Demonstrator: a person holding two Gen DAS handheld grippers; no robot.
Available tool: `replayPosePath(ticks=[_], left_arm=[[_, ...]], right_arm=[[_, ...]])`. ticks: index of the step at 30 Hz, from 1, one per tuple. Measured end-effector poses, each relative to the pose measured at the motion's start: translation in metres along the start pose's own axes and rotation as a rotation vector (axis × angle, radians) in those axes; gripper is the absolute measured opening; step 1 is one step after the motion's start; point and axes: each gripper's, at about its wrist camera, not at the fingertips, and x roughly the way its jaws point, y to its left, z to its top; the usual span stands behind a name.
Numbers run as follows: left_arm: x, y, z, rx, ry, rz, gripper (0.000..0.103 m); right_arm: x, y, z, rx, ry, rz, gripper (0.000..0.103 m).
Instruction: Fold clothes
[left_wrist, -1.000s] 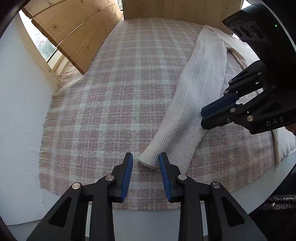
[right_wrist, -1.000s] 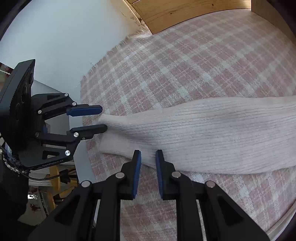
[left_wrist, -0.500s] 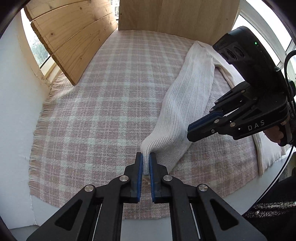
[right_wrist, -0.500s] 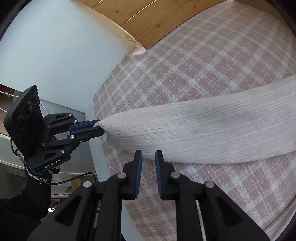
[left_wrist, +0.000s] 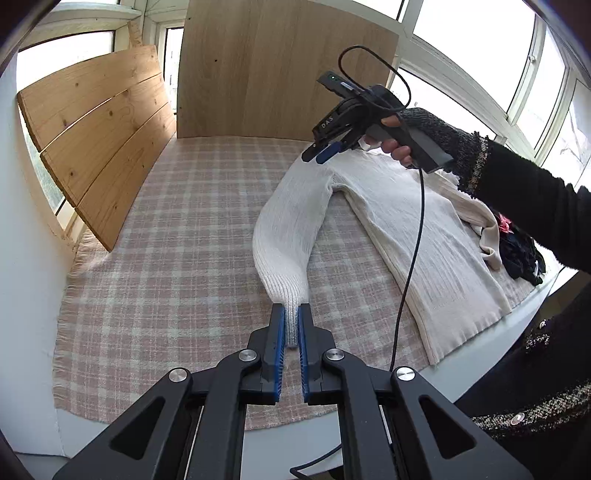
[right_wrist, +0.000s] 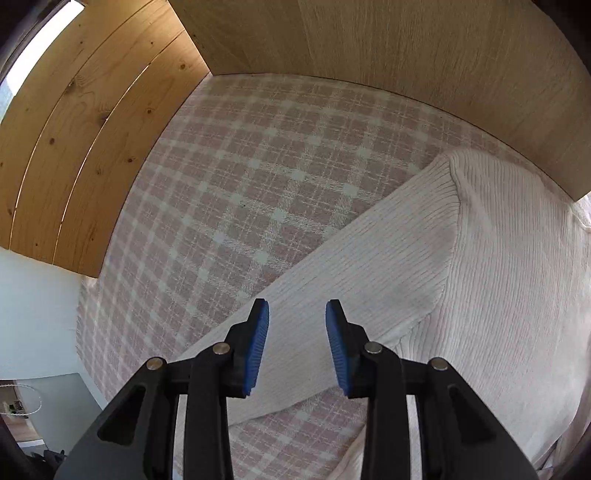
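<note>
Sweater (left_wrist: 413, 229) sleeve cuff (left_wrist: 291, 325) sits pinched between the left gripper (left_wrist: 291, 332) pads. Right gripper (right_wrist: 297, 343) hangs above the sleeve's shoulder end, jaws parted wide, holding nothing

Cuff end of the sleeve (left_wrist: 291, 328) buried between the closed jaws of the left gripper (left_wrist: 291, 314). Far side of the sweater (right_wrist: 517, 295) cut off right of the right gripper's (right_wrist: 297, 321) parted jaws. Dark garments (left_wrist: 522, 254) too bunched to identify.
</note>
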Motion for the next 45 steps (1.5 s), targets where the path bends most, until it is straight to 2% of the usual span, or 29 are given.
replayPosePath(ticks=[8, 12, 14, 15, 16, 19, 22, 26, 32, 40, 42, 44, 45], left_arm=[[-0.003, -0.042, -0.005, 0.096, 0.013, -0.074, 0.006], [-0.003, -0.052, -0.007, 0.118, 0.014, -0.09, 0.006], [-0.004, -0.053, -0.01, 0.121, 0.009, -0.097, 0.006], [-0.005, -0.054, -0.012, 0.121, 0.006, -0.101, 0.006], [-0.005, -0.054, -0.013, 0.122, 0.002, -0.104, 0.006], [-0.004, -0.053, -0.016, 0.104, 0.001, -0.106, 0.006], [-0.001, -0.059, -0.017, 0.104, 0.002, -0.1, 0.006], [0.004, -0.089, -0.014, 0.133, 0.003, -0.096, 0.006], [0.015, -0.147, -0.008, 0.188, 0.01, -0.078, 0.006], [0.066, -0.248, -0.012, 0.258, 0.084, -0.05, 0.006], [0.084, -0.266, -0.018, 0.258, 0.119, -0.035, 0.007], [0.102, -0.275, -0.026, 0.225, 0.167, -0.029, 0.013], [0.107, -0.279, -0.03, 0.203, 0.188, -0.025, 0.013]], right_arm=[[0.034, 0.02, 0.021, 0.022, 0.108, -0.139, 0.032], [0.045, 0.018, 0.024, 0.019, 0.166, -0.169, 0.031], [0.047, 0.017, 0.024, -0.002, 0.168, -0.166, 0.011], [0.044, 0.017, 0.023, -0.024, 0.158, -0.172, 0.007], [0.042, 0.017, 0.021, -0.042, 0.149, -0.173, 0.007], [0.027, 0.013, 0.017, -0.043, 0.132, -0.12, 0.006], [0.007, -0.008, 0.017, -0.001, 0.105, -0.042, 0.005], [-0.019, -0.042, 0.012, 0.053, 0.074, 0.066, 0.005], [-0.045, -0.094, -0.003, 0.074, 0.057, 0.14, 0.005], [-0.048, -0.17, -0.023, 0.066, 0.032, 0.146, 0.003], [-0.041, -0.173, -0.03, 0.027, 0.049, 0.182, 0.006], [-0.033, -0.165, -0.04, 0.0, 0.067, 0.249, 0.006], [-0.03, -0.16, -0.046, -0.021, 0.078, 0.278, 0.011]])
